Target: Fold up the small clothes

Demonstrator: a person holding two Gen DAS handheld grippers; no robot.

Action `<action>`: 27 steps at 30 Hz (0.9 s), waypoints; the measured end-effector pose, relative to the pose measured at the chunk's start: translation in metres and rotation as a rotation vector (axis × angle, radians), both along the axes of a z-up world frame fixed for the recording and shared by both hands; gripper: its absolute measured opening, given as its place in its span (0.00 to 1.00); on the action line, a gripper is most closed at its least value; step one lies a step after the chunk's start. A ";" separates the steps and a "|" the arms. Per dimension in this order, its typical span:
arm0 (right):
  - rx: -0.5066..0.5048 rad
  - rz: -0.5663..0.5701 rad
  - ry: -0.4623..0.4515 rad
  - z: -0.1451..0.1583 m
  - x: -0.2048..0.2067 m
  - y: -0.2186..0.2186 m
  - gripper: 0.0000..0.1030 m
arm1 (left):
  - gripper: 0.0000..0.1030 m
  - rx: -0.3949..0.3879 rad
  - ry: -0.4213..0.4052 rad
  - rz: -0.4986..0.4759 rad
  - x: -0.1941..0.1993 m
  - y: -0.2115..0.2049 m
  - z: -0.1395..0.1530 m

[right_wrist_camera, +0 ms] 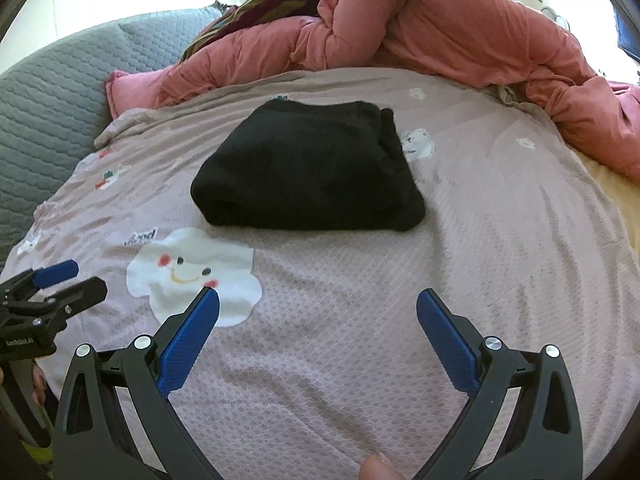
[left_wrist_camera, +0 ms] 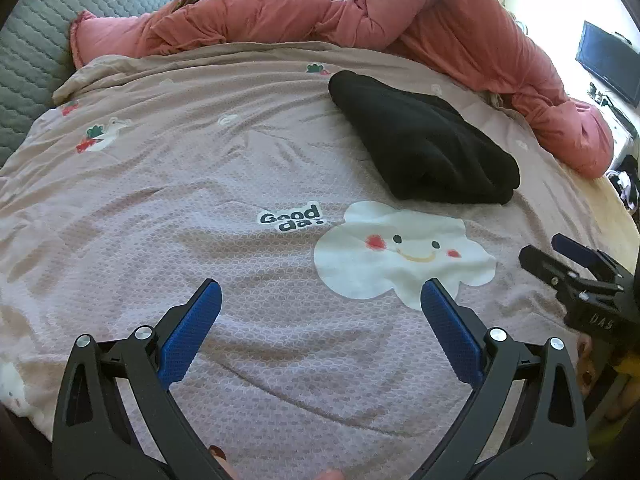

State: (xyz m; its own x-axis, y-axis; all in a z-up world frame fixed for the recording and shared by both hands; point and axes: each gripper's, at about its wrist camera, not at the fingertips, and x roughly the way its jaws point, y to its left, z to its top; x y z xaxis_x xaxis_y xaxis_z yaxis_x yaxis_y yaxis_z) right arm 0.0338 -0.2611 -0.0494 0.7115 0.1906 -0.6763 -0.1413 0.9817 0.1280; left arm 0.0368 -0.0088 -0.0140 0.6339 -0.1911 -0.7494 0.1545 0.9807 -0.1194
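Nearest the cameras, above the mauve bedspread [right_wrist_camera: 340, 360], both tools are held with their blue-padded jaws spread wide and nothing between them. The left gripper [left_wrist_camera: 320, 292] is poised over the lower edge of a white smiling-cloud print [left_wrist_camera: 400, 254]; the right gripper [right_wrist_camera: 318, 300] is held just beside it on the right, over bare patterned fabric. Each tool is seen at the edge of the other's view, the two near one another but apart.

Further out, a "Good day" motif [left_wrist_camera: 291, 218] is printed just left of the cloud. Beyond the cloud, a folded black garment [right_wrist_camera: 308, 172] lies flat on the bedspread, clear of both tools. Its long axis is seen to run obliquely away from the grippers, with the rounded folded edge turned towards them and the layered edges at its far right side.

At the far side, a rumpled pink quilt [left_wrist_camera: 360, 12] is heaped along the bed, and a grey quilted cushion [right_wrist_camera: 52, 92] is set to the left.
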 end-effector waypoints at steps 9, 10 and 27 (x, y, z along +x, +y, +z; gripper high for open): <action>-0.023 0.000 -0.058 -0.004 -0.003 0.008 0.96 | 0.91 0.001 -0.051 0.001 -0.001 0.000 -0.001; -0.024 -0.001 -0.062 -0.004 -0.004 0.007 0.96 | 0.91 0.000 -0.053 0.000 -0.001 0.000 -0.001; -0.026 -0.019 -0.076 0.001 -0.006 0.003 0.96 | 0.91 -0.005 -0.069 0.008 -0.003 0.001 0.002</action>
